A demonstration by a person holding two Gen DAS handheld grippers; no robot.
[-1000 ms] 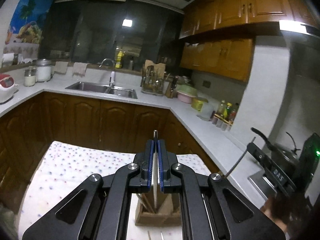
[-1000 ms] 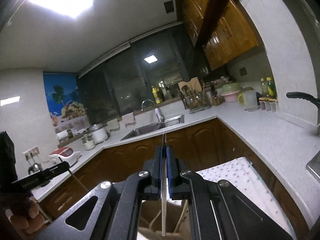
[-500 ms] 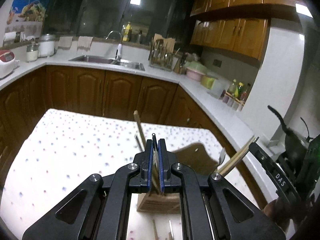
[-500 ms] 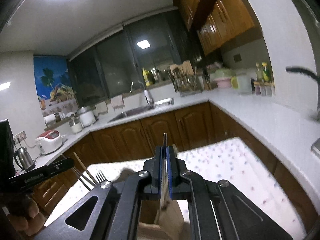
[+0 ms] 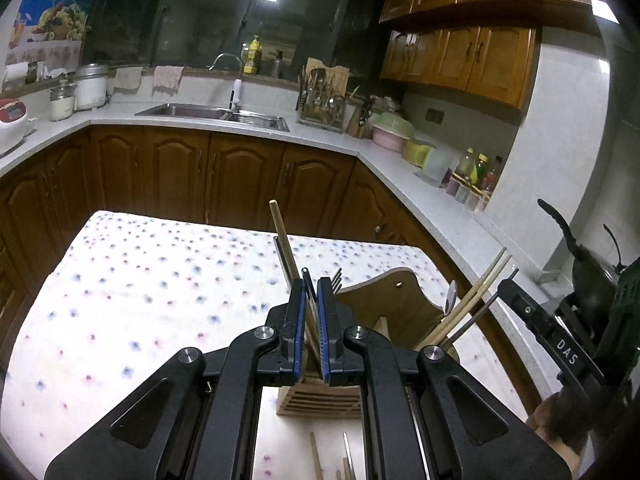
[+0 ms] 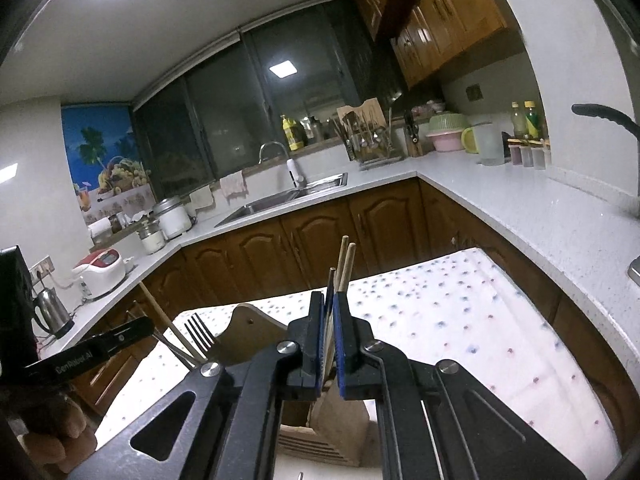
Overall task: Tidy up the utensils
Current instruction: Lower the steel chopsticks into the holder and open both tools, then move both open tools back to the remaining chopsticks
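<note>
Left view, lower centre: left gripper (image 5: 311, 292) clamped on a thin dark utensil (image 5: 306, 280) above the wooden holder (image 5: 394, 304). "DAS" is readable on the other gripper's bar at lower right. Right view, lower centre: right gripper (image 6: 329, 312) clamped on a thin utensil (image 6: 330, 284), chopsticks (image 6: 346, 264) just behind. A fork (image 6: 200, 336) stands in the holder at lower left, beside a bar whose writing is blurred.

Tablecloth (image 5: 140, 300) left of holder (image 5: 394, 304) bare; upright chopsticks (image 5: 468, 300) probably crowd right.

Wooden utensil holder (image 5: 396, 300) upright on dotted cloth, chopsticks (image 5: 468, 300), fork (image 6: 200, 336) leaning inside
</note>
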